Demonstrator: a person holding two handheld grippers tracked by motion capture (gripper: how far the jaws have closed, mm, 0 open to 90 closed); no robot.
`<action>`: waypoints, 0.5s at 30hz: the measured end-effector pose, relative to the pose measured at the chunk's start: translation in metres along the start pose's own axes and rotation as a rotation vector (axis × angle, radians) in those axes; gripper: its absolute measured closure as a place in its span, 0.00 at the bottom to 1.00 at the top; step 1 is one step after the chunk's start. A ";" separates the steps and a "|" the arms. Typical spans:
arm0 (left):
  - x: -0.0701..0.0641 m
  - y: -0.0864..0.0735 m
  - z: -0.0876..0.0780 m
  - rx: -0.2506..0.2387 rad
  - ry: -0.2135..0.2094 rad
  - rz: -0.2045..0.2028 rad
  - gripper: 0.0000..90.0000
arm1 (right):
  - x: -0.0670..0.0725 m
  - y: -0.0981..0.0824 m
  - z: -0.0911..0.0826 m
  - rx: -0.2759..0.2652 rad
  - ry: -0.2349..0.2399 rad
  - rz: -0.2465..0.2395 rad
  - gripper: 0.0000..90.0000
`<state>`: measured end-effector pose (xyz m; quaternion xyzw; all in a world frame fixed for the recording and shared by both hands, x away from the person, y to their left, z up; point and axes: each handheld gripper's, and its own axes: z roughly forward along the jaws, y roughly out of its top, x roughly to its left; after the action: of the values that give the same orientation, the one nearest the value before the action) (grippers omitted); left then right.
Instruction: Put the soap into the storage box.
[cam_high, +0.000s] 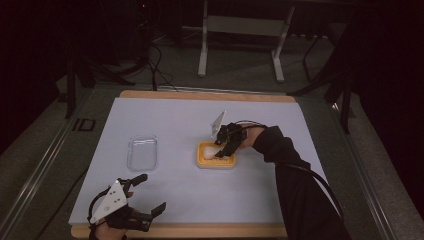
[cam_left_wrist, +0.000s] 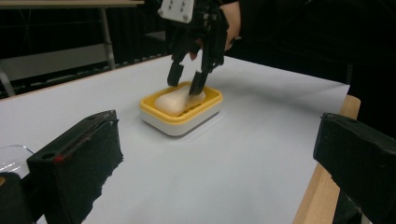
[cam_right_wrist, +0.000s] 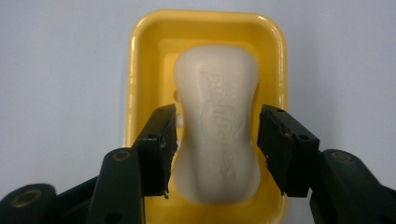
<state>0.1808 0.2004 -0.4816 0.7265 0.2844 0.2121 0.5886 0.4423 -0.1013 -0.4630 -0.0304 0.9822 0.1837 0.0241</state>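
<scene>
A white bar of soap (cam_right_wrist: 217, 93) lies in a yellow soap dish (cam_right_wrist: 140, 70) near the middle of the white sheet. My right gripper (cam_right_wrist: 217, 149) points down over the dish with one jaw on each long side of the bar; thin gaps show between pads and soap, so it stands open. The high view shows the same right gripper (cam_high: 220, 150) above the soap (cam_high: 210, 150) and the dish (cam_high: 215, 164). From the left gripper view the right gripper (cam_left_wrist: 186, 85) straddles the soap (cam_left_wrist: 175, 100) in the dish (cam_left_wrist: 180, 123). My left gripper (cam_high: 151, 192) rests wide open at the near left, holding nothing.
A clear plastic tray (cam_high: 142, 152) lies left of the dish. The white sheet (cam_high: 175, 120) covers a wooden table whose edge (cam_high: 200, 231) shows at the front. A grey metal stand (cam_high: 240, 30) is on the floor beyond the table.
</scene>
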 end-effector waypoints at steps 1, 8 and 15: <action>0.000 0.000 0.000 0.000 -0.001 0.000 0.01 | 0.000 0.000 -0.003 -0.003 -0.006 -0.002 0.52; 0.000 0.000 0.001 0.001 -0.001 -0.001 0.01 | 0.006 0.004 -0.023 0.008 -0.030 0.019 0.49; 0.000 0.000 0.001 0.001 -0.003 -0.003 0.01 | 0.007 0.002 -0.043 0.006 -0.113 0.105 0.39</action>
<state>0.1816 0.1997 -0.4816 0.7265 0.2848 0.2100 0.5891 0.4332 -0.1155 -0.4222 0.0314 0.9801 0.1832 0.0699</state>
